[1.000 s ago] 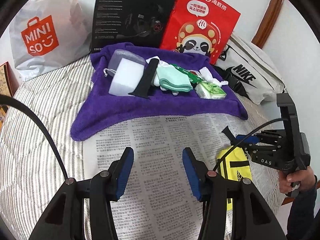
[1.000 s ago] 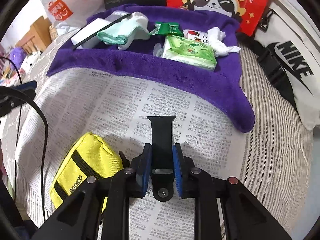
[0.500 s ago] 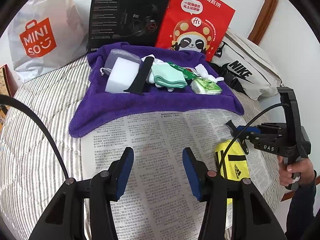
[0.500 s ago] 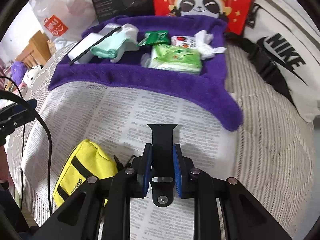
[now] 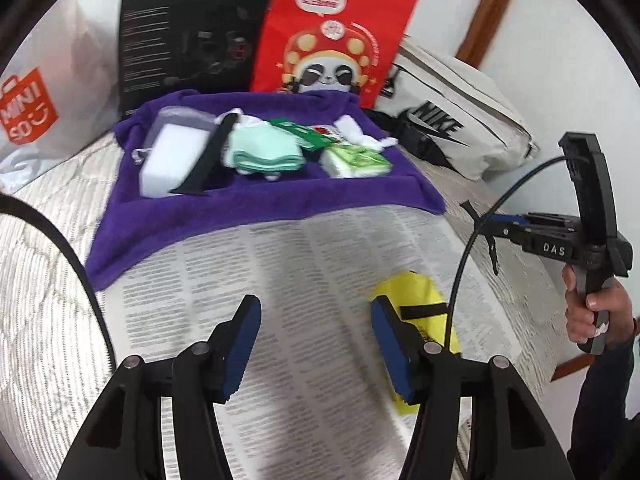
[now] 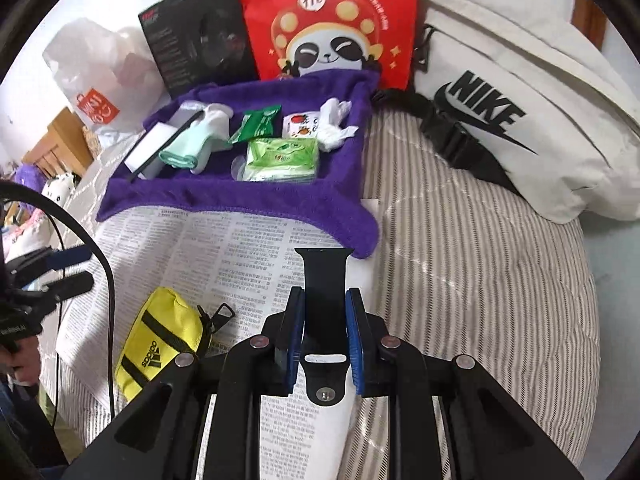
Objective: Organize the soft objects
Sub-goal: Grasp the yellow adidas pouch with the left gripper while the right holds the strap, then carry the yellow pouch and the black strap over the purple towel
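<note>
My right gripper (image 6: 326,332) is shut on a black watch strap (image 6: 325,280) and holds it above the newspaper (image 6: 224,248); it also shows at the right of the left wrist view (image 5: 492,228). My left gripper (image 5: 316,344) is open and empty over the newspaper (image 5: 304,272). A yellow Adidas pouch (image 6: 160,340) lies on the paper, beside my left gripper's right finger (image 5: 424,312). A purple towel (image 6: 240,196) behind holds a second black strap (image 5: 204,160), a white pouch (image 5: 172,156), a mint cloth (image 5: 264,152), a green tissue pack (image 6: 280,160) and white socks (image 6: 332,124).
A white Miniso bag (image 5: 36,108), a black headset box (image 5: 188,40) and a red panda bag (image 5: 328,40) stand behind the towel. A white Nike bag (image 6: 520,120) lies at the right. The striped bedding (image 6: 480,280) ends at the right edge.
Both grippers have lifted and pulled back from the towel. The right gripper has swung right with the strap still held. The left gripper stays open.
</note>
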Tool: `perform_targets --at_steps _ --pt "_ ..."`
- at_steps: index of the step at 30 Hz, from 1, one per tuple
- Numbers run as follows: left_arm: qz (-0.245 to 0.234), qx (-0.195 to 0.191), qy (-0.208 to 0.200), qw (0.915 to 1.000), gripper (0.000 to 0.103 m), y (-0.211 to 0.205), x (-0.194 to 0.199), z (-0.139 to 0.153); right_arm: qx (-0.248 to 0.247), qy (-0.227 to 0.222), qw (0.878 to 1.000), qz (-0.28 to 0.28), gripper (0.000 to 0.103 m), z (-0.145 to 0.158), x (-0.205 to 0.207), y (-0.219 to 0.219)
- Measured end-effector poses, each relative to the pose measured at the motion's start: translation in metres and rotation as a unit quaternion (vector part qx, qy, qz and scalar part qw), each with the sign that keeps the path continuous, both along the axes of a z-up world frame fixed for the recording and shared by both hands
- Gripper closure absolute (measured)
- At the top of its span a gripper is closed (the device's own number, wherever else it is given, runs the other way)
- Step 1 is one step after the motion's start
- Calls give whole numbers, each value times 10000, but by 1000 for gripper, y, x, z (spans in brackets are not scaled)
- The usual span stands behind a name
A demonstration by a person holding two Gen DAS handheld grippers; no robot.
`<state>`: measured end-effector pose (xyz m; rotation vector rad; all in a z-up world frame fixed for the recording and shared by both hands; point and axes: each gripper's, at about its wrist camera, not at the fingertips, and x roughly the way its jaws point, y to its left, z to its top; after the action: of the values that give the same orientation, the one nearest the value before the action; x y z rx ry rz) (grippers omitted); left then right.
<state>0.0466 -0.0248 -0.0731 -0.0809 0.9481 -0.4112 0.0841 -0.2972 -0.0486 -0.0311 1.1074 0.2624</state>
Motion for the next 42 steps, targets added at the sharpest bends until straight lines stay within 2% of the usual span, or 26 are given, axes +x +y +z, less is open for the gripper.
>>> perform_targets --at_steps 6,10,20,27,30,37,42 --pt "-407 122 -6 9991 37 -33 -8 4 53 -153 9994 -300 83 13 -12 -31" --pt "-745 131 45 9971 25 -58 -14 2 -47 -214 9986 -477 83 15 -19 -51" --pt "-881 502 380 9941 23 -98 -16 -23 -44 -271 9961 -833 83 15 -33 -98" --pt "-1045 1142 468 9868 18 -128 -17 -40 11 -204 9959 -879 83 8 -37 -108" --pt "-1046 1438 334 9835 18 -137 -19 -46 50 -178 9961 -859 83 5 -38 -108" --pt "-774 1349 365 9872 36 -125 -8 -43 101 -127 9974 -707 83 1 -37 -95" --pt "-659 1284 320 9890 42 -110 -5 -36 168 -119 9985 -505 83 0 -34 -76"
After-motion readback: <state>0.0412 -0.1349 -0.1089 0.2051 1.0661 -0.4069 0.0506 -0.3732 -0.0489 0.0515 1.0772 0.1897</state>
